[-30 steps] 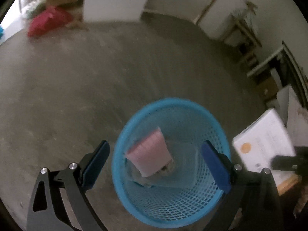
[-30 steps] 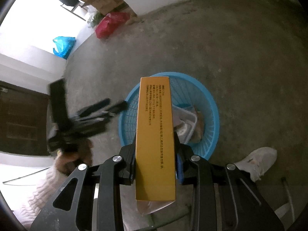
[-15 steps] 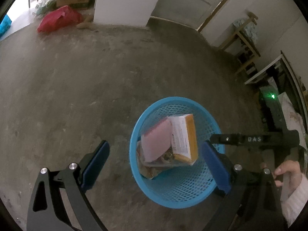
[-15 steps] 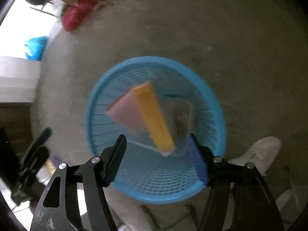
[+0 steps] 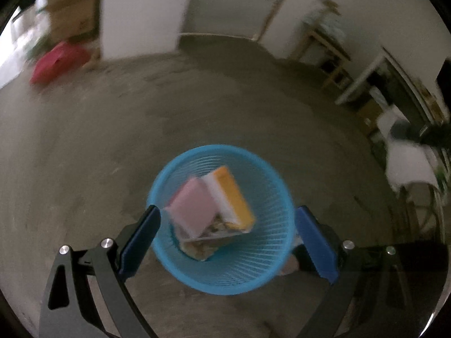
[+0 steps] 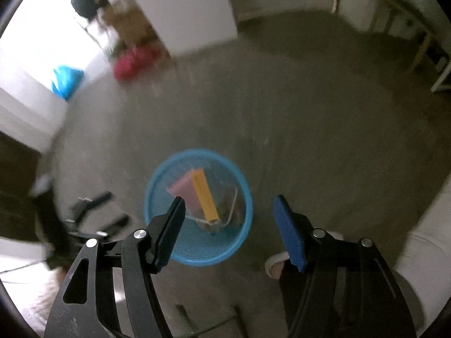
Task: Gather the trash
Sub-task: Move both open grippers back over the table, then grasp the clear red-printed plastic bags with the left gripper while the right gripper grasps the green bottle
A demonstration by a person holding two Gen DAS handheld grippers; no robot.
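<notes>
A blue mesh waste basket (image 5: pixel 270 262) stands on the concrete floor; it also shows in the right wrist view (image 6: pixel 157 186). Inside lie a pink box (image 5: pixel 191 208), a yellow box (image 5: pixel 234 197) and other wrappers; the yellow box (image 6: pixel 204 195) and pink box (image 6: pixel 183 190) show in the right wrist view too. My left gripper (image 5: pixel 225 242) is open and empty above the basket. My right gripper (image 6: pixel 229 231) is open and empty, higher above the basket. The left gripper's body (image 6: pixel 93 214) shows blurred at the left of the right wrist view.
A red bag (image 5: pixel 56 59) and cardboard boxes (image 5: pixel 73 17) lie by a white wall at the far left. A blue bag (image 6: pixel 66 80) sits near a bright doorway. Wooden shelves and a table (image 5: pixel 394 90) stand at the right. A white shoe (image 6: pixel 277 262) is beside the basket.
My right gripper opened and let the yellow box fall into the basket, then rose away. My left gripper also pulled back; the basket looks smaller in both views.
</notes>
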